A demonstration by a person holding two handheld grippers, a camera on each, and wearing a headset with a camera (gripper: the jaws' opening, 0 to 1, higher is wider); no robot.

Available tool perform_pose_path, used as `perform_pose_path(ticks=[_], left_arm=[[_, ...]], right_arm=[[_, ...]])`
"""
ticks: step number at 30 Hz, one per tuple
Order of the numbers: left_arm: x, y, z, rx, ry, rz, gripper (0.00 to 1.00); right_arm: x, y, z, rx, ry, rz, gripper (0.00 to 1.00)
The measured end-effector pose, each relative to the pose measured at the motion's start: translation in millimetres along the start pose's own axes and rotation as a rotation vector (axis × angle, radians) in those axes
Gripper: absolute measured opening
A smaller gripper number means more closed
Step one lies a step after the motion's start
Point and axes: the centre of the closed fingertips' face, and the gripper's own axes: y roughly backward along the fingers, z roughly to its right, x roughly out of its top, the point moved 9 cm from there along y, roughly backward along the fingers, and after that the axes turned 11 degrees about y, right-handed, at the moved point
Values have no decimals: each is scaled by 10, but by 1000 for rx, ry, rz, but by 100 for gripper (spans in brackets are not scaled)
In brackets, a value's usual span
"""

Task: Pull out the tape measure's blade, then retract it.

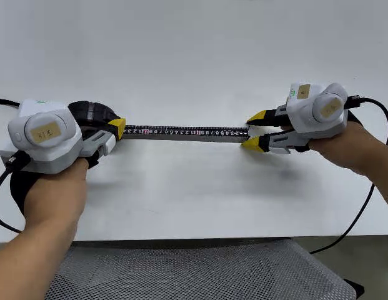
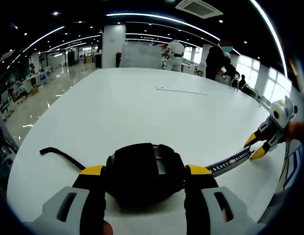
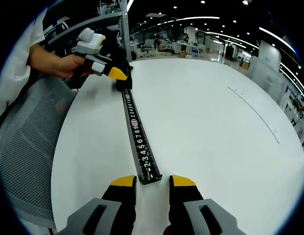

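Observation:
A black tape measure case (image 1: 92,114) rests on the white table at the left, and my left gripper (image 1: 110,129) is shut on it. In the left gripper view the case (image 2: 144,171) sits clamped between the yellow-tipped jaws. Its dark blade (image 1: 181,132) runs out flat to the right across the table. My right gripper (image 1: 252,130) stands open at the blade's end, one jaw on each side. In the right gripper view the blade (image 3: 139,142) ends between the jaws of my right gripper (image 3: 153,181), with small gaps on both sides.
The white table (image 1: 194,56) stretches far beyond the work. A grey mesh chair (image 1: 200,269) sits at its near edge. Black cables (image 1: 368,187) trail from both grippers. A thin pale strip (image 2: 181,90) lies farther out, and people stand at the far end.

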Motion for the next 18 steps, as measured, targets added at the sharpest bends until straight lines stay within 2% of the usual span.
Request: perform_pose_path(ticks=[10, 12, 18], left_arm=[[-5, 3, -2, -3, -1, -4, 60], [-4, 4, -2, -4, -2, -5, 60], [-5, 7, 0, -2, 0, -4, 61]], right_arm=[[13, -3, 26, 19, 24, 6, 17], [18, -3, 26, 26, 48, 2, 14], [35, -19, 32, 18, 56, 6, 12]])
